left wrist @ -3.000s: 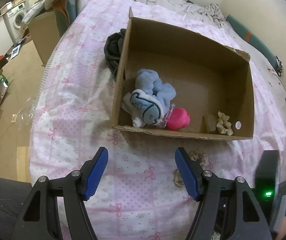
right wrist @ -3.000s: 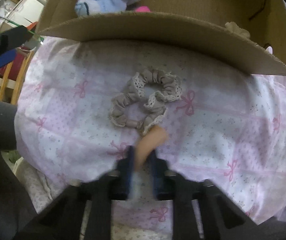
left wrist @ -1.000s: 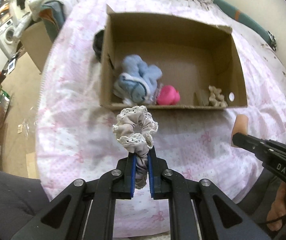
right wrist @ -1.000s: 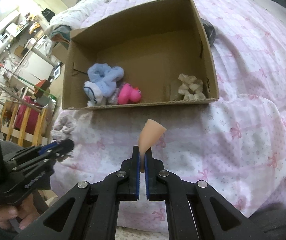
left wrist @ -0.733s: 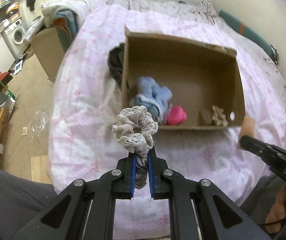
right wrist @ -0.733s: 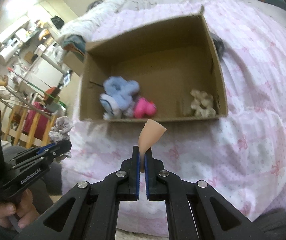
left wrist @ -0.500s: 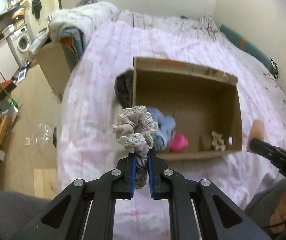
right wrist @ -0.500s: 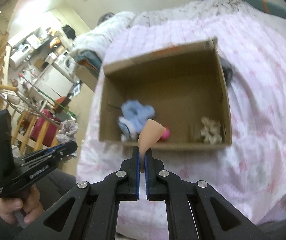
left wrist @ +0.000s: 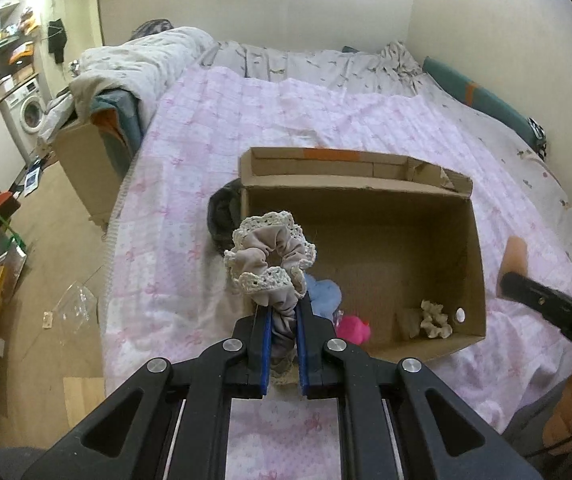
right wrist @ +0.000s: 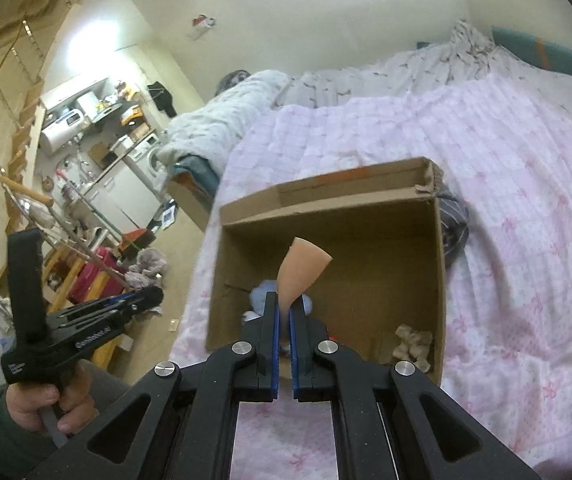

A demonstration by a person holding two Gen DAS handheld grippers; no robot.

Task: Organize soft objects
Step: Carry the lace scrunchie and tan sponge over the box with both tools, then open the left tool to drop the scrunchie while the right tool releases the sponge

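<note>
A: While the left gripper (left wrist: 283, 330) clamps the scrunchie (left wrist: 270, 257), how's it handle?
B: Limp, light; pinched at one fold. Right gripper (right wrist: 282, 322) squeezes the spongy wedge (right wrist: 300, 274). Both above the cardboard box (left wrist: 474, 240), near edge.

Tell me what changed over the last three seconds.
The left gripper, open and empty before, took the lace-edged scrunchie off the bedspread. Both grippers rose; the right gripper kept the peach sponge. The cardboard box and its contents stayed put.

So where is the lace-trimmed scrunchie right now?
Left wrist view, centre: the scrunchie is clamped in the left gripper, raised in front of the cardboard box.
</note>
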